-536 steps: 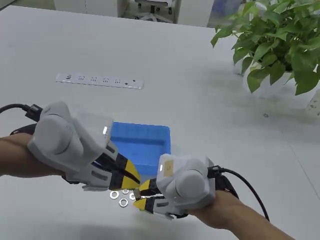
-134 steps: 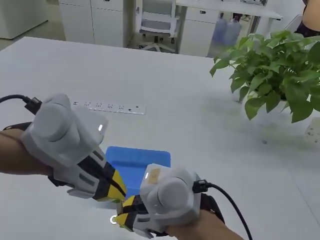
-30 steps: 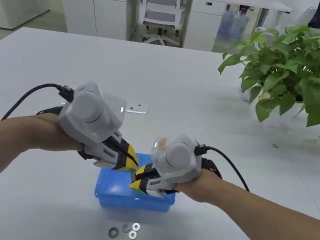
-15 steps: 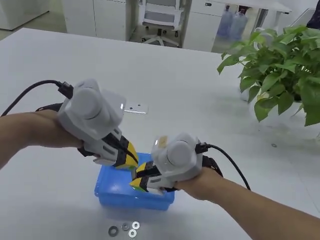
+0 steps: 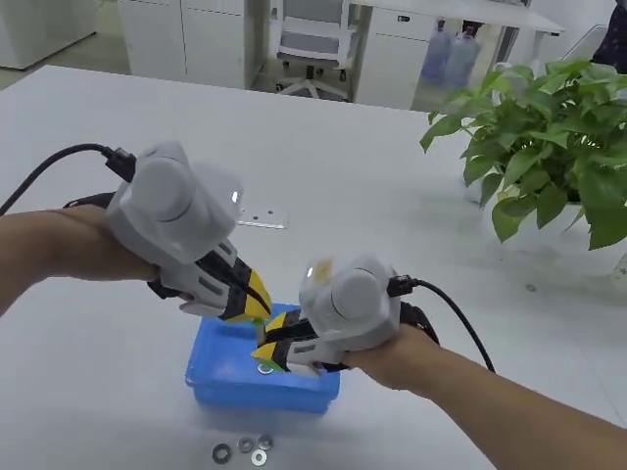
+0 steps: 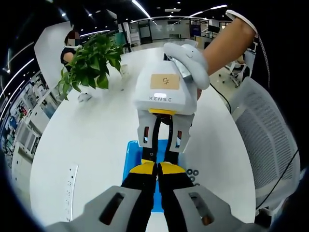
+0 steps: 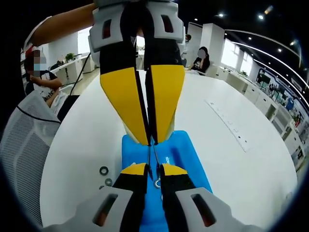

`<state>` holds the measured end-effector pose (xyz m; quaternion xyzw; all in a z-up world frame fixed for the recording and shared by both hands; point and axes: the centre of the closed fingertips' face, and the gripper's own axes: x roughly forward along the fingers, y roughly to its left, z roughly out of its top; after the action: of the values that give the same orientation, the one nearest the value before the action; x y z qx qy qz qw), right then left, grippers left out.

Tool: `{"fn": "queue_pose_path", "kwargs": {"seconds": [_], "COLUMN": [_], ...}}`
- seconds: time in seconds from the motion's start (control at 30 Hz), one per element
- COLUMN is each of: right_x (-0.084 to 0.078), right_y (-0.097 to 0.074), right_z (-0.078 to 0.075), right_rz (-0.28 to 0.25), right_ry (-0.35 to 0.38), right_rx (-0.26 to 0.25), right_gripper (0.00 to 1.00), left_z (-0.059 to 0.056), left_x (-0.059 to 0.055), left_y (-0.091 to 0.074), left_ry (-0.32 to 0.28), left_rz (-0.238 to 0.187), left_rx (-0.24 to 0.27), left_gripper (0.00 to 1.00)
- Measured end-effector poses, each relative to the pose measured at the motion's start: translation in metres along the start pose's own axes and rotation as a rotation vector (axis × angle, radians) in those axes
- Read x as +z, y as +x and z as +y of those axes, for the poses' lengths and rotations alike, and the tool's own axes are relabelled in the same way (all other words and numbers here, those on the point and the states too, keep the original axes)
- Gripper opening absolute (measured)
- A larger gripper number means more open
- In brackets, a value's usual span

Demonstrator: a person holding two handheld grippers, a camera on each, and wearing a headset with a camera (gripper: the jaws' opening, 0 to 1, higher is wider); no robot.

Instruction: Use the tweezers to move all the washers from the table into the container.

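**A:** How many of each item?

**B:** Two grasping tools, the left tongs [image 5: 251,299] and the right tongs [image 5: 266,358]. One pair of tweezers [image 7: 151,154] and one blue container [image 5: 230,388]. Four loose washers [image 5: 245,447], as far as they can be counted, on the desk [image 5: 392,196] just beside the container. One further washer [image 7: 157,183] over the container's interior.

**A:** Any writing?

**B:** A label [image 6: 159,98] on the right tongs' housing reads XENSE.

**A:** State of the tongs?

**B:** They face each other tip to tip above the container. The left tongs are pressed together on the tweezers. The right tongs sit nearly together about the tweezers' legs; whether they press cannot be told. The further washer sits at the tweezers' tip
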<state>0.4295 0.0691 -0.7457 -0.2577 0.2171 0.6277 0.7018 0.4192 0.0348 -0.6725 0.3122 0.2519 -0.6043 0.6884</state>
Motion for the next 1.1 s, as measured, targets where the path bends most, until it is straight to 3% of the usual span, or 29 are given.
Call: {"fn": "queue_pose_path", "kwargs": {"seconds": [0.27, 0.57, 1.1], "right_x": [0.011, 0.023, 0.031], "right_y": [-0.010, -0.016, -0.012], "right_z": [0.002, 0.015, 0.048], "right_rz": [-0.022, -0.031, -0.028], "right_ry": [-0.008, -0.031, -0.061], "right_rx": [-0.014, -0.014, 0.008], "right_gripper": [0.12, 0.12, 0.12], "left_z": [-0.005, -0.014, -0.044], "left_x": [0.010, 0.016, 0.010], "left_y": [-0.011, -0.022, -0.034], "left_ry": [0.004, 0.020, 0.015], "left_rz": [-0.001, -0.001, 0.026], "left_rx": [0.007, 0.022, 0.025], "left_gripper": [0.05, 0.05, 0.05]}}
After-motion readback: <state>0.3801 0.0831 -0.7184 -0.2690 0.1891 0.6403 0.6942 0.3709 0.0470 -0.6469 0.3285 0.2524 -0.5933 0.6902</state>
